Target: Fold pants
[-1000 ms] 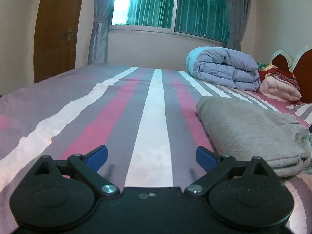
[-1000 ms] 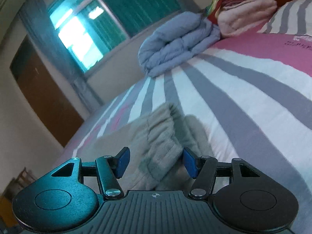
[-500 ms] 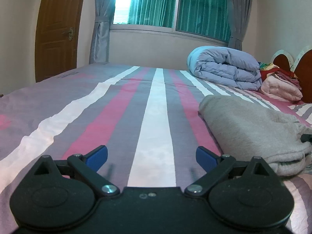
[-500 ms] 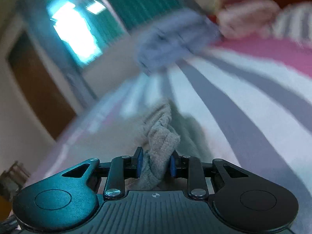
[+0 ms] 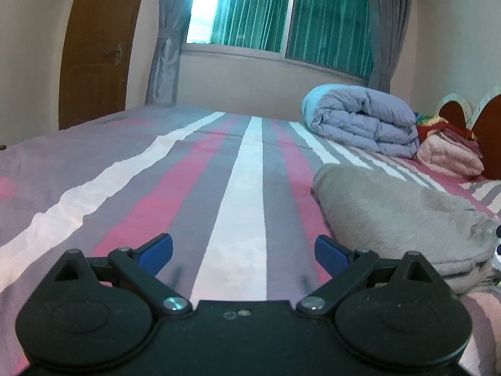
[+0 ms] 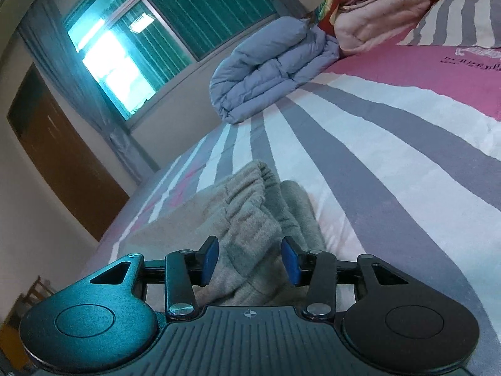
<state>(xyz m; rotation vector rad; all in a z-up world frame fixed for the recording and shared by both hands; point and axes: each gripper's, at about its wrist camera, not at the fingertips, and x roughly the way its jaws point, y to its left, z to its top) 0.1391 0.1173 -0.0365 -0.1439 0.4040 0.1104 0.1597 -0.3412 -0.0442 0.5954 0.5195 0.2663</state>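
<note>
Item: pants point(image 6: 250, 219), grey-beige fleece, lay folded into a thick bundle on the striped bed sheet point(image 5: 244, 194), toward its right side as my left wrist view showed it, with the gathered waistband end facing my right gripper point(image 6: 249, 257).

Right gripper: jaws stood partly apart and had just been opening. The bunched waistband cloth sat between the blue pads point(image 6: 209, 258), but I could see gaps beside it, so I judged it released, not pinched.

Left gripper point(image 5: 243, 252): jaws stood wide, nothing between them, low over bare sheet just left of the bundle.

Other stock: rolled blue-grey duvet point(image 5: 363, 119) and pink folded blanket point(image 5: 447, 156) lay near the headboard, well apart from the pants.

Step in hand, by my judgement: letting go after a late fold, the task close to done.

Next move called for: drawing my right fingers back without dragging the waistband, then perhaps pressing the stack flat.
</note>
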